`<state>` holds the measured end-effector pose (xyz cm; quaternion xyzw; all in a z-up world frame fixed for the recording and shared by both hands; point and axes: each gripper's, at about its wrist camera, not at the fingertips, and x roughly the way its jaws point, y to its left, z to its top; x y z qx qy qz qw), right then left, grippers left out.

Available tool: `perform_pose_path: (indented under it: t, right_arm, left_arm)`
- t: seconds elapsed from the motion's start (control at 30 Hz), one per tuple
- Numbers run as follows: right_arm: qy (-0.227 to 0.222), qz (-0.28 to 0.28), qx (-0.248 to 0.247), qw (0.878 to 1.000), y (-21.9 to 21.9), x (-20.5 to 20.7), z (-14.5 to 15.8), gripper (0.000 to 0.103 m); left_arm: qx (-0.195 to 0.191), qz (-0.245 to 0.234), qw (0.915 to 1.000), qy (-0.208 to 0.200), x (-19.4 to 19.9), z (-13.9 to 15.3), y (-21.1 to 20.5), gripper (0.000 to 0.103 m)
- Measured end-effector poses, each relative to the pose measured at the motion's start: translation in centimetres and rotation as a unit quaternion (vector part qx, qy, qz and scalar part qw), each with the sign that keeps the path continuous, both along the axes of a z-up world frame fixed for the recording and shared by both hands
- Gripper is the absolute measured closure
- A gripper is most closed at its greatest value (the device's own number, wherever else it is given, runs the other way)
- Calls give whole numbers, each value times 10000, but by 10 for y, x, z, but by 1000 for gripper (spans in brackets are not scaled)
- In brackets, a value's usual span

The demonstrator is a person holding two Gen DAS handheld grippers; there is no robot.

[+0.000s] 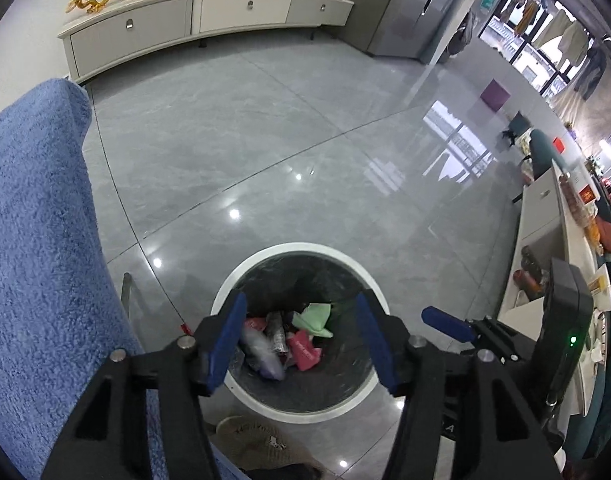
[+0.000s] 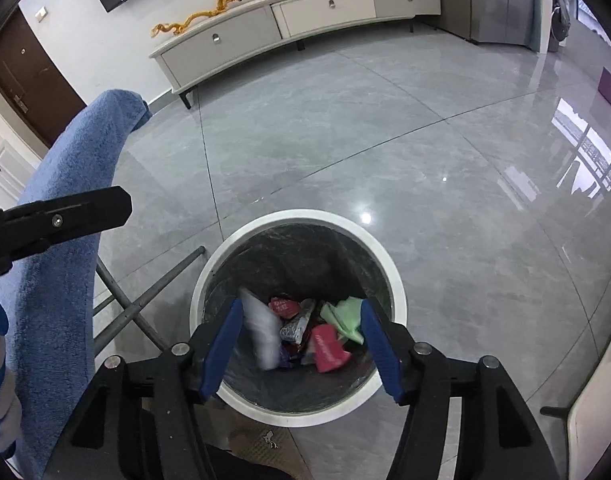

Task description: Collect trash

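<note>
A round white-rimmed trash bin (image 1: 241, 276) with a dark liner stands on the grey floor; it also shows in the right wrist view (image 2: 393, 268). Inside lie a green wrapper (image 1: 315, 318), a pink packet (image 1: 303, 350), a clear plastic piece (image 1: 261, 348) and other wrappers. The same green wrapper (image 2: 343, 318), pink packet (image 2: 327, 348) and clear plastic (image 2: 261, 332) show in the right wrist view. My left gripper (image 1: 301, 344) is open and empty above the bin. My right gripper (image 2: 301, 346) is open and empty above the bin; it also appears at the right of the left wrist view (image 1: 445, 324).
A blue towel (image 1: 37, 240) hangs over a folding rack on the left; its metal legs (image 2: 145, 304) stand beside the bin. A long white cabinet (image 1: 201, 16) lines the far wall. A counter (image 1: 545, 240) with items is at the right. A slipper (image 1: 261, 440) lies below the bin.
</note>
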<state>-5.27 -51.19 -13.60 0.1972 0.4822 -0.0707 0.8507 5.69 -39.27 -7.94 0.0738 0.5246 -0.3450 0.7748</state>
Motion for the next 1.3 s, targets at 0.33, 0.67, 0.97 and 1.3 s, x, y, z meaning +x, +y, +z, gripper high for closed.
perform_pose_path:
  t: [0.33,0.67,0.97,1.3]
  right_arm:
    - [-431,-156,-219,9987,13,-21,42,35]
    - [-1478,385,-669,9860,95,-40,140,19]
    - [-2162,910,-868,9682,173,-53,202,10]
    - [-2718,1296,-969,9487,237,-54,233,4]
  left_arm:
    - [-286,332,9977,-515,-19,47,47,47]
    - [-533,1316,9767,-1612,-54,114,160,33]
    - [-328,2334,9407,-2441,-90,148,273,28]
    - [-129,3235,8970,-3009,-123,171,355,8]
